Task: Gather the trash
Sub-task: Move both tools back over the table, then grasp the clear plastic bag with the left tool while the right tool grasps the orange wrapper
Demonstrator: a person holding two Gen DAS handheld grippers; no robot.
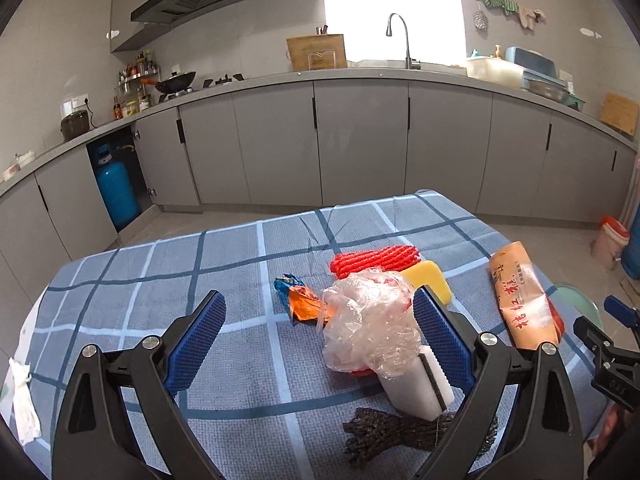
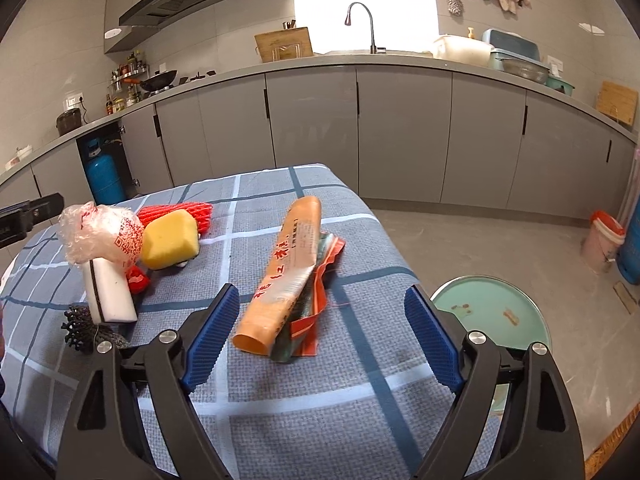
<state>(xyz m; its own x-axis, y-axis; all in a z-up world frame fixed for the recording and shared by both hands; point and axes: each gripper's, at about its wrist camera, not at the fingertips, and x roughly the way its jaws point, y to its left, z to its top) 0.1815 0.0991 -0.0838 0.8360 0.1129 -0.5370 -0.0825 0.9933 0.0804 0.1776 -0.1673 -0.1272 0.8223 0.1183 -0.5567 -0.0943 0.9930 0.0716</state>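
A woven checked cloth point(image 2: 280, 380) covers the counter, bearing crinkled glossy clear plastic film point(image 1: 368, 328), a matt yellow sponge point(image 2: 170, 245) and a glossy orange wrapper point(image 2: 280, 276).

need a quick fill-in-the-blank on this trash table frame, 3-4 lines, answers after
1. The crumpled clear plastic bag rests on top of an upright ____ foam block.
2. Behind the yellow sponge lies a roll of ____ netting.
3. The orange packet lies between the right gripper's open fingers, untouched, on a ____ tablecloth.
4. Beside the table stands a round stool with a ____ seat.

Answers: white; red; checked; green
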